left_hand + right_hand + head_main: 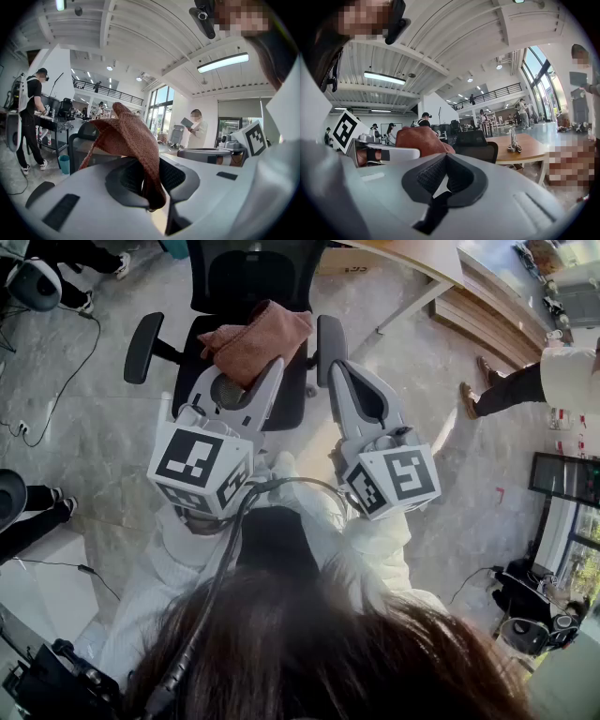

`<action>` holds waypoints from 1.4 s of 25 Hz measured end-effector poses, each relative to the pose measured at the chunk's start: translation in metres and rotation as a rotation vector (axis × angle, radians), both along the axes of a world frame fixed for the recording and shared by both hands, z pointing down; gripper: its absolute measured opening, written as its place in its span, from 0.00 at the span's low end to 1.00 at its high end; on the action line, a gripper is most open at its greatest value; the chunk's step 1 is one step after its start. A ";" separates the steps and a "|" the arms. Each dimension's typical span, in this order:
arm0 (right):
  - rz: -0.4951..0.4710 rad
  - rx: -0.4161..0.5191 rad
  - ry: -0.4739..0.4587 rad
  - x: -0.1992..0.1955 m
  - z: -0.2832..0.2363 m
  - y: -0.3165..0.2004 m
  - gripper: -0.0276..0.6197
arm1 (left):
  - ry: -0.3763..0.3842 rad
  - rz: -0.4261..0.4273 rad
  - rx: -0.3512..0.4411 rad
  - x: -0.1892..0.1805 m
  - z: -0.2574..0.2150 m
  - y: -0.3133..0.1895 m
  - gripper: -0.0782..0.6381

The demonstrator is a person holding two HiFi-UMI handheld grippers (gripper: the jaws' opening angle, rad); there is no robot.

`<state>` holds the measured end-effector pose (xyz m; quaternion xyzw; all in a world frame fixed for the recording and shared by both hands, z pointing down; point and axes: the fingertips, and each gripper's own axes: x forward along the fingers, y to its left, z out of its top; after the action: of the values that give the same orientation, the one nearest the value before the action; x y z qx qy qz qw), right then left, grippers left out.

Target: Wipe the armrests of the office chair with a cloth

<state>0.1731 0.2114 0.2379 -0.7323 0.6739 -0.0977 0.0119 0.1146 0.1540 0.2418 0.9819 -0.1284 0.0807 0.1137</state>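
Observation:
The black office chair (246, 277) stands in front of me, with its left armrest (142, 346) and right armrest (330, 345) both bare. A reddish-brown cloth (258, 338) hangs over the seat, pinched in my left gripper (248, 369). In the left gripper view the cloth (129, 136) rises in a fold from between the closed pads of the left gripper (151, 194). My right gripper (338, 371) is shut with nothing in it, its tip just below the right armrest's near end. In the right gripper view its pads (433, 176) meet, with the cloth (423, 139) to the left.
A wooden desk (422, 259) stands at the back right, also seen as the desk (520, 146). A person's legs (506, 392) are at the right and another person's feet (42, 507) at the left. Cables (66, 371) trail over the grey floor left of the chair.

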 end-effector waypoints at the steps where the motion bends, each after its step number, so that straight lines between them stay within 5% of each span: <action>1: 0.001 0.001 -0.001 0.000 0.000 0.000 0.04 | 0.002 0.000 0.001 0.000 -0.001 0.000 0.20; 11: 0.031 0.004 -0.009 0.003 0.000 0.006 0.04 | -0.001 0.019 -0.005 0.002 -0.001 0.004 0.19; 24: 0.244 -0.058 -0.052 0.023 0.034 0.027 0.05 | -0.042 0.135 -0.051 0.012 0.030 -0.005 0.19; 35: 0.233 -0.081 -0.101 0.114 0.066 0.016 0.05 | -0.135 0.104 -0.066 0.100 0.074 -0.033 0.19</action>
<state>0.2875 0.2270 0.3039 -0.7997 0.5782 -0.1595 0.0277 0.2150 0.1208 0.3162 0.9753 -0.0818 0.1566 0.1328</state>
